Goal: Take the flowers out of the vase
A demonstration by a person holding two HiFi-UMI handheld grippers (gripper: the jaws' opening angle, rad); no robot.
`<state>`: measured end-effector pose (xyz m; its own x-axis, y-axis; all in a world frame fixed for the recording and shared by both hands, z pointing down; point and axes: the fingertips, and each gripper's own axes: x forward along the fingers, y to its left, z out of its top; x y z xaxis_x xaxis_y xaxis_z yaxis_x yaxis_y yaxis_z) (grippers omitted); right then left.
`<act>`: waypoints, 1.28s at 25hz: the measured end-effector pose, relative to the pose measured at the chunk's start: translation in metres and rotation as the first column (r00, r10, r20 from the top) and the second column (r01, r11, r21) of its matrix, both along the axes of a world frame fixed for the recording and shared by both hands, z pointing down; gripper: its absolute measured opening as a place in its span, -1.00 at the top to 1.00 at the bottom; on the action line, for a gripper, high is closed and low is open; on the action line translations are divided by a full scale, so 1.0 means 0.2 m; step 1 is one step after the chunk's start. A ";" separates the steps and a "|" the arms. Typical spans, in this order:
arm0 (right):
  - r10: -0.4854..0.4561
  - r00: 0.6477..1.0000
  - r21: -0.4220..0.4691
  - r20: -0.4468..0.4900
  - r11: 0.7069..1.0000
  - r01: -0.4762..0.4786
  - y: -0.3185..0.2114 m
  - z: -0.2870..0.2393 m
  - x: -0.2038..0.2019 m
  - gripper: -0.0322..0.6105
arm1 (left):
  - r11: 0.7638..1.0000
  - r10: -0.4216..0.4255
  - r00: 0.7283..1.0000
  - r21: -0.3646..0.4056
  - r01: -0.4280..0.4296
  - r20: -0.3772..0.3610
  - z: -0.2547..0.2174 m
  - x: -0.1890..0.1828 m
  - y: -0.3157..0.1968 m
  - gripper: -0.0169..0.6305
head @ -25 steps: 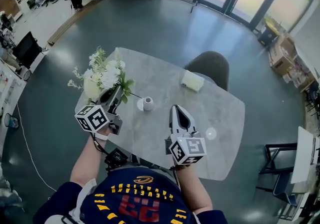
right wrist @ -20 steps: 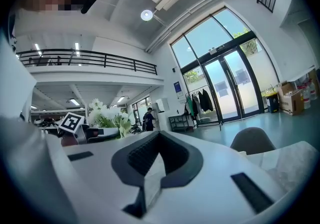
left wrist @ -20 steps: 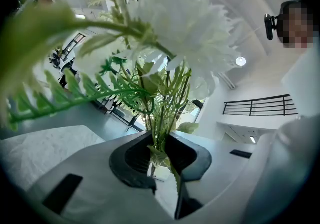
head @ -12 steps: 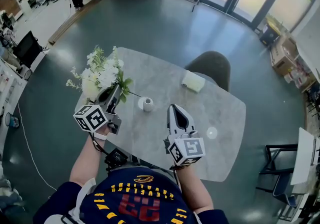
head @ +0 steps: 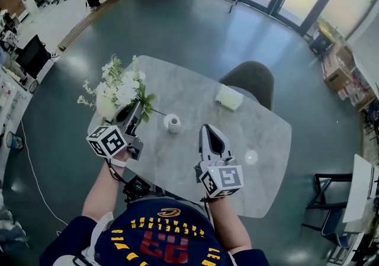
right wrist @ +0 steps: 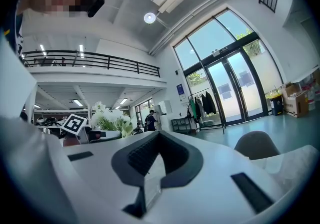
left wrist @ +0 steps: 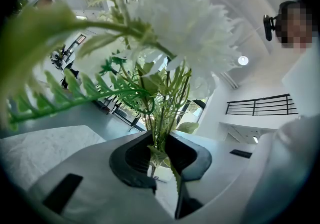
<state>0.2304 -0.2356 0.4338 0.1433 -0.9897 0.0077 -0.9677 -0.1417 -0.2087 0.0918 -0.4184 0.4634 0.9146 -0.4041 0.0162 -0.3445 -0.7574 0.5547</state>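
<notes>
While the flowers (head: 118, 88) have only crept toward the upper left over the last second, left gripper (head: 138, 109) jaws stay narrow, clamped on the stems (left wrist: 159, 133) | vase (head: 172, 122) empty at mid-surface (head: 237, 140), apart from them | right gripper (head: 209, 133) jaws together, empty | removal looks done; setting down remains

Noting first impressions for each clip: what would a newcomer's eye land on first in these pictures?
The bunch of white flowers with green leaves stands out first, over the table's left edge, its stems clamped in the left gripper. Just right of it, a small white vase sits on the grey marbled table. The right gripper hovers empty over the near side.
</notes>
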 end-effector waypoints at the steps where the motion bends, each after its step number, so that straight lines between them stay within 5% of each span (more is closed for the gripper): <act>1: 0.002 1.000 0.004 0.004 1.000 -0.002 0.00 0.00 0.01 0.89 | 1.000 0.000 1.000 -0.001 0.000 0.001 0.00 0.00 0.00 0.72; 32: 0.014 1.000 0.007 0.006 1.000 -0.014 -0.02 0.05 0.04 0.89 | 1.000 0.010 1.000 -0.004 -0.010 0.010 0.05 0.03 -0.02 0.72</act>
